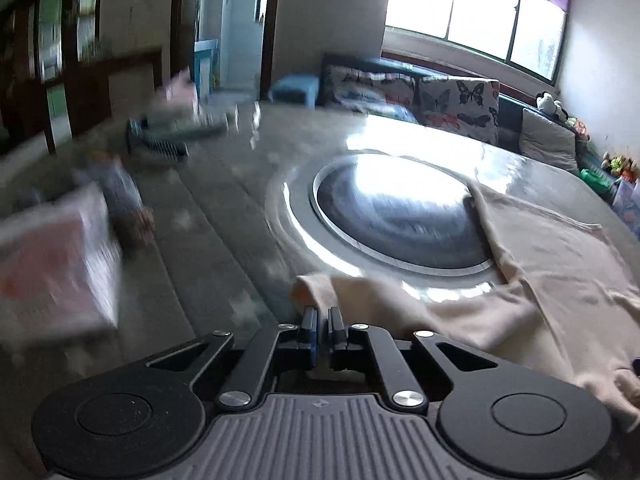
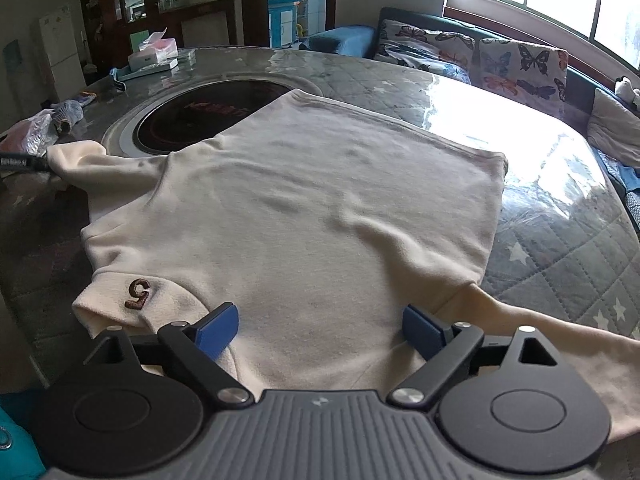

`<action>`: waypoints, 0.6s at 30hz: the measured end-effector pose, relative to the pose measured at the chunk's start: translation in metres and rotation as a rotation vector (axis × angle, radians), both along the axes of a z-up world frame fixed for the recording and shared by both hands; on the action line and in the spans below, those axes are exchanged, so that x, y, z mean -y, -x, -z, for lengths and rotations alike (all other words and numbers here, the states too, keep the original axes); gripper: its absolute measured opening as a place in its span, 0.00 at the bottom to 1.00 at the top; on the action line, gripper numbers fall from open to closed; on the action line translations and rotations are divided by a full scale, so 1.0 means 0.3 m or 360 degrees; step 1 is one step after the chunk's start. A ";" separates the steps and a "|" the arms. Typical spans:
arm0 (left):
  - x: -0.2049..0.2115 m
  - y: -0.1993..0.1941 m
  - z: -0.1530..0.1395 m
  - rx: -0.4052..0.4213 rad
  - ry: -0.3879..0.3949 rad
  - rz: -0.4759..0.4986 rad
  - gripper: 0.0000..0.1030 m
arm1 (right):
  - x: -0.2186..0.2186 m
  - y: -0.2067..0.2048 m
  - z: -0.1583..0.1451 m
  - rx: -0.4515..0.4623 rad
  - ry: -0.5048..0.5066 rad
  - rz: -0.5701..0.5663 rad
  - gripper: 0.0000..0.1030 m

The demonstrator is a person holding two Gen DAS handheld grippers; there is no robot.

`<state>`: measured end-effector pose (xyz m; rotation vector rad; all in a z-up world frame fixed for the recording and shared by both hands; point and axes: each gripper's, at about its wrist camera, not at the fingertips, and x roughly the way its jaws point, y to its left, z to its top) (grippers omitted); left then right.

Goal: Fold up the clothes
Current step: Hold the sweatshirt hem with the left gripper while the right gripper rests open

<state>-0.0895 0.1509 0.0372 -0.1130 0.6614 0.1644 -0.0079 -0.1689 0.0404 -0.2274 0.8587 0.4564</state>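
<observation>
- A cream sweatshirt [image 2: 304,200] lies spread across a round table [image 2: 560,216], its body largely flat, its hem edge toward the far side and its collar, marked with a small brown "5" patch [image 2: 138,294], nearest the right wrist camera.
- The garment partly covers a dark round cooktop [image 2: 208,108] set into the middle of the table; one sleeve runs off to the left, the other trails toward the lower right.
- The left gripper [image 1: 322,318] has its jaws drawn almost together on the cuff end of the left sleeve [image 1: 316,284]; the left wrist view is smeared with motion, so the pinch looks secure but cannot be confirmed outright.
- The right gripper [image 2: 320,328] hovers with jaws spread wide above the collar end of the sweatshirt, holding nothing.
- By the look of it, the step in hand is handling the left sleeve, most likely carrying it inward over the body.
- Such a move calls for laying the cuff flat across the chest without dragging the body panel, the free gripper steadying the shoulder.
- A tissue box [image 2: 154,50] and crumpled plastic bags [image 2: 36,132] sit along the far left rim, well apart from the fabric.
</observation>
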 end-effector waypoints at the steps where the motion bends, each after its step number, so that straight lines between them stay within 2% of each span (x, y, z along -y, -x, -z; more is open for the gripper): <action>1: -0.003 -0.003 -0.014 0.0023 -0.0040 0.0000 0.05 | -0.001 0.000 0.001 0.0000 0.0001 0.0001 0.89; 7: -0.034 -0.044 -0.096 0.0178 -0.0308 -0.0015 0.04 | -0.002 -0.001 0.001 -0.0002 0.0004 0.0003 0.89; 11: -0.058 -0.076 -0.084 0.0169 -0.0484 -0.0077 0.02 | -0.003 0.000 0.001 -0.0002 0.0007 0.0006 0.89; 14: -0.104 -0.106 -0.049 0.0072 -0.0456 -0.0132 0.02 | -0.003 -0.002 0.001 -0.0007 0.0007 0.0006 0.90; 18: -0.108 -0.095 -0.034 0.0041 -0.0269 -0.0078 0.04 | -0.006 -0.006 0.000 -0.0012 0.0018 0.0004 0.90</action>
